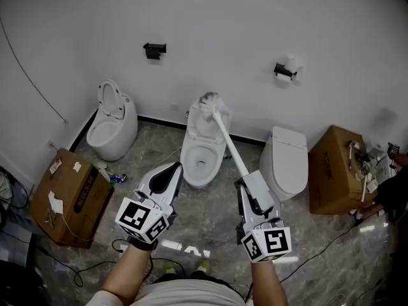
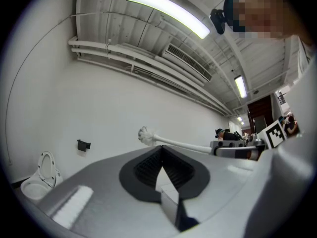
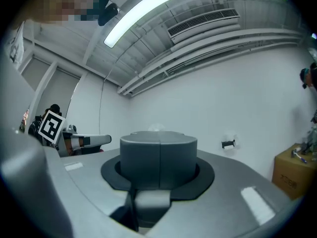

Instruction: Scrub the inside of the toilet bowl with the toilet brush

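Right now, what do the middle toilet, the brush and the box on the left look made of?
Middle toilet: likely glazed ceramic, white and glossy.
Toilet brush: seemingly white plastic, smooth stick, bristly head.
Left box: brown cardboard, matte, with folded flaps and labels.
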A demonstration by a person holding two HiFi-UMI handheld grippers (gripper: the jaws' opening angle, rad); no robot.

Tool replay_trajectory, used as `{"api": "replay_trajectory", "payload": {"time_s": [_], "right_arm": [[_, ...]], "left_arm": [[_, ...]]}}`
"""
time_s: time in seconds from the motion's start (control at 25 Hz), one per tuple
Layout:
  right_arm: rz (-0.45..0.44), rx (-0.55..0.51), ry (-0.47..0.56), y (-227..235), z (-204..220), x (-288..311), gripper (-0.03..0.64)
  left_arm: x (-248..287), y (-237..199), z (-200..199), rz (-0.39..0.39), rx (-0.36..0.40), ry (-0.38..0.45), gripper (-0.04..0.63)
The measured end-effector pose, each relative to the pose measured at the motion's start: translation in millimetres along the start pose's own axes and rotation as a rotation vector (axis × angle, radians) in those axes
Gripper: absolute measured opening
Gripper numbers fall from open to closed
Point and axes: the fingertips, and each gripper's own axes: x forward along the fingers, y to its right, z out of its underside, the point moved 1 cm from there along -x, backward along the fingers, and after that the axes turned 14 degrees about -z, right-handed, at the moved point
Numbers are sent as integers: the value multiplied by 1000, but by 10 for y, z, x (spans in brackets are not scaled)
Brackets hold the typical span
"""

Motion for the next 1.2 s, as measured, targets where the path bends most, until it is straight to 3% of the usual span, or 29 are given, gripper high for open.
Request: {"api": "replay_trajectory", "payload": {"time_s": [0.56,0.88,1.2], "right_arm": [[-51,71,-11,495,243,-158,163],[-50,92,-24,669,320,-86,163],[-26,91,-64,865,564,308,163]], "left_arm": [[177,71,229,-94,-17,-29,5],[395,97,313,-66,-6,-43,5],[862,-274,547,-83,-21,-46,5]]}}
